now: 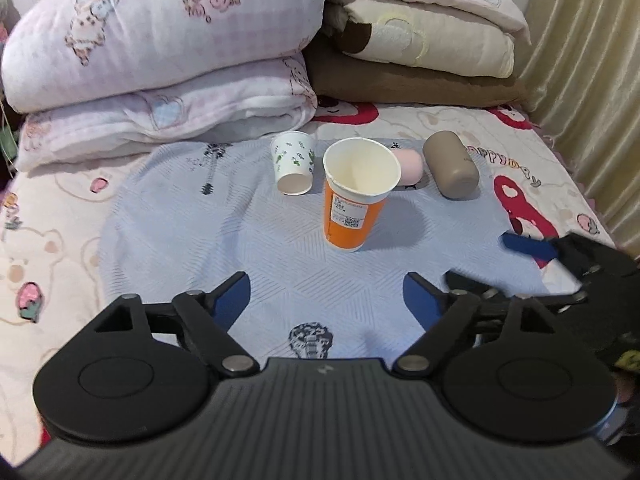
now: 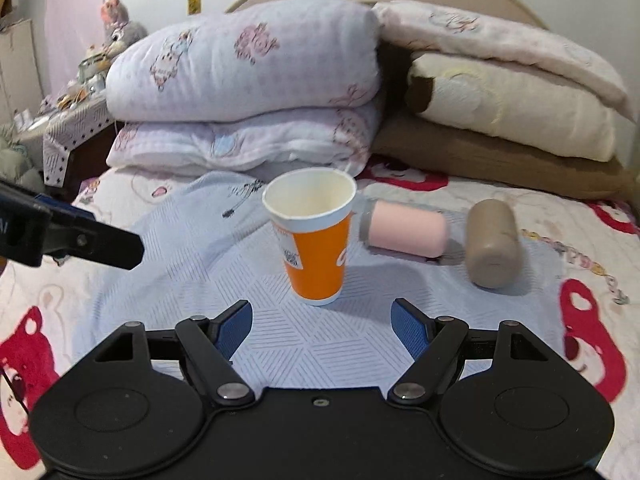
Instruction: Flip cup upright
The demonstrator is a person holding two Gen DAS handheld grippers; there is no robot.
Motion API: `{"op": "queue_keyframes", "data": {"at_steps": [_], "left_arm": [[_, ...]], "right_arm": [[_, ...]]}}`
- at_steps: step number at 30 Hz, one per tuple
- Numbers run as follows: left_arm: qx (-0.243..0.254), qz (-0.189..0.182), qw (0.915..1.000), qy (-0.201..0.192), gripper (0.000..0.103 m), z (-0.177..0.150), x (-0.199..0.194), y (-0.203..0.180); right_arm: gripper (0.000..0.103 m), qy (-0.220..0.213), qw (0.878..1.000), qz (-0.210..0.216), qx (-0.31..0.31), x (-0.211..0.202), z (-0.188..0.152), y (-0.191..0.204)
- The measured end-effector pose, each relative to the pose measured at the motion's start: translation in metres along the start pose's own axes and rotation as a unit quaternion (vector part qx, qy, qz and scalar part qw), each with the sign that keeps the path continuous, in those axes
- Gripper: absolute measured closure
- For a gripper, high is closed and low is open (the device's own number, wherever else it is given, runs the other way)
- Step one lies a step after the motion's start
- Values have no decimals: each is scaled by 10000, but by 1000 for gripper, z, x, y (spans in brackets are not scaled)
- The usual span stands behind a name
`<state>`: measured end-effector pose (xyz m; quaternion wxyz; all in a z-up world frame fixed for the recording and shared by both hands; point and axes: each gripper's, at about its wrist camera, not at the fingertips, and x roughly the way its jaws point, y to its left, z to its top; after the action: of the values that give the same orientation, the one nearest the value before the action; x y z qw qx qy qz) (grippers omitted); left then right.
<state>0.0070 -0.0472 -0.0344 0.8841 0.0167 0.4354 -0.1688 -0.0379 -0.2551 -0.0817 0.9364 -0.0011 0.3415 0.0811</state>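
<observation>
An orange paper cup [image 1: 354, 196] with a white inside stands upright on the light blue cloth [image 1: 192, 240]; it also shows in the right wrist view [image 2: 316, 240]. My left gripper [image 1: 326, 298] is open and empty, a short way in front of the cup. My right gripper [image 2: 322, 322] is open and empty, just in front of the cup. The right gripper also shows at the right edge of the left wrist view [image 1: 532, 246], and a finger of the left gripper shows at the left of the right wrist view [image 2: 92, 242].
A small white floral paper cup [image 1: 294, 162] stands upside down behind the orange cup. A pink cup [image 2: 404, 234] and a taupe cup [image 2: 492, 250] lie on their sides to the right. Folded quilts [image 1: 160, 56] and pillows [image 1: 420, 52] are stacked at the back.
</observation>
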Motion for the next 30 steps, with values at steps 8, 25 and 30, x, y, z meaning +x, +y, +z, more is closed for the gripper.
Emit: {"op": "queue_keyframes", "data": {"at_steps": [8,25,30], "left_arm": [[47,-82,9998,-202,16,-4,-41,-7],[321,68,9991,-257,1,-12,-71,-23],[258,210,9994,-123,1,-13,-71,-24]], "right_arm": [[23,-745,9958,-523,51,-74,18,12],[1,-91,9909,-1084,791,-131,20,12],[1,11,9904,-1031,922,-135,20,10]]}}
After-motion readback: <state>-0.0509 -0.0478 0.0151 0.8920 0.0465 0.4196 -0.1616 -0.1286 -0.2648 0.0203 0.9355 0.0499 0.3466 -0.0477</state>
